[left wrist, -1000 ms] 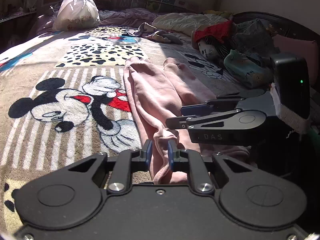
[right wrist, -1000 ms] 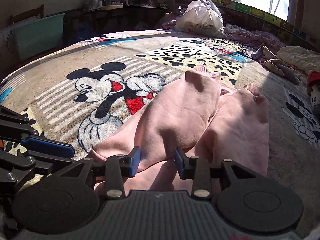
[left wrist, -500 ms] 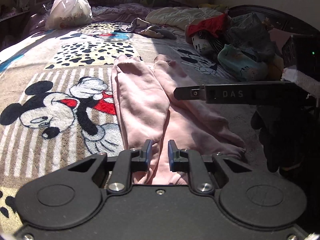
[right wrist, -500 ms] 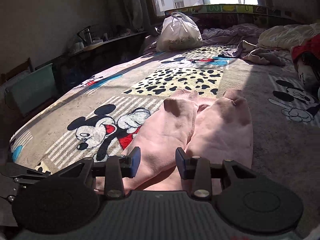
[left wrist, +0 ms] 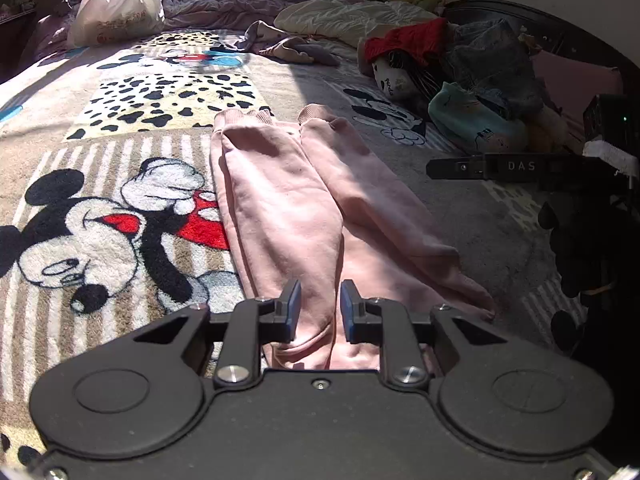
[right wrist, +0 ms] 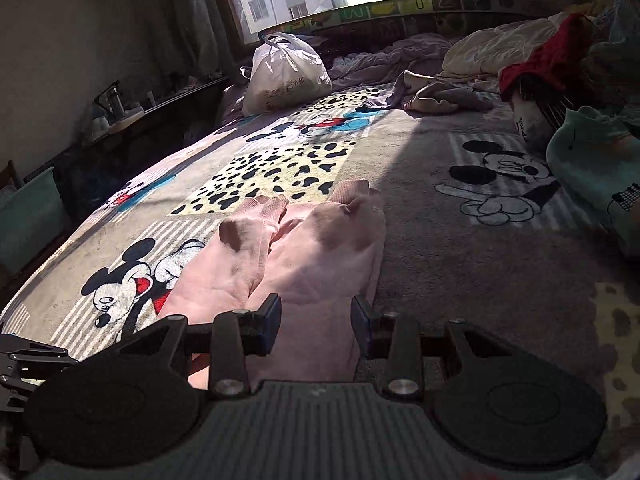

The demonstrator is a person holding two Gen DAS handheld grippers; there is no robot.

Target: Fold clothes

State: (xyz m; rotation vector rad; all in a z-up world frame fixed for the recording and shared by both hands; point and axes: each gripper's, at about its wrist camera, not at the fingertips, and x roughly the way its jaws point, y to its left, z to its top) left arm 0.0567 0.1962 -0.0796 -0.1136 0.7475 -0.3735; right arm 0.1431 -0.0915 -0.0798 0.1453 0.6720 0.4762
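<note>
A pair of pink trousers [left wrist: 288,208] lies lengthwise on the Mickey Mouse blanket [left wrist: 100,216], both legs side by side with cuffs at the far end. My left gripper [left wrist: 319,312] is open, its blue pads on either side of the near end of the left leg. In the right wrist view the trousers [right wrist: 312,256] lie ahead and my right gripper [right wrist: 315,324] is open over their near end. The right gripper also shows side-on in the left wrist view [left wrist: 520,168], raised at the right.
A white plastic bag [left wrist: 116,4] stands at the far end of the bed. A pile of clothes and a doll [left wrist: 440,64] lies at the far right, with a mint garment [left wrist: 472,124]. Loose grey clothes [left wrist: 292,48] lie beyond the trousers.
Both grippers have opened wider and lifted. The right gripper moved away to the right and higher. The trousers now lie flatter on the blanket.
</note>
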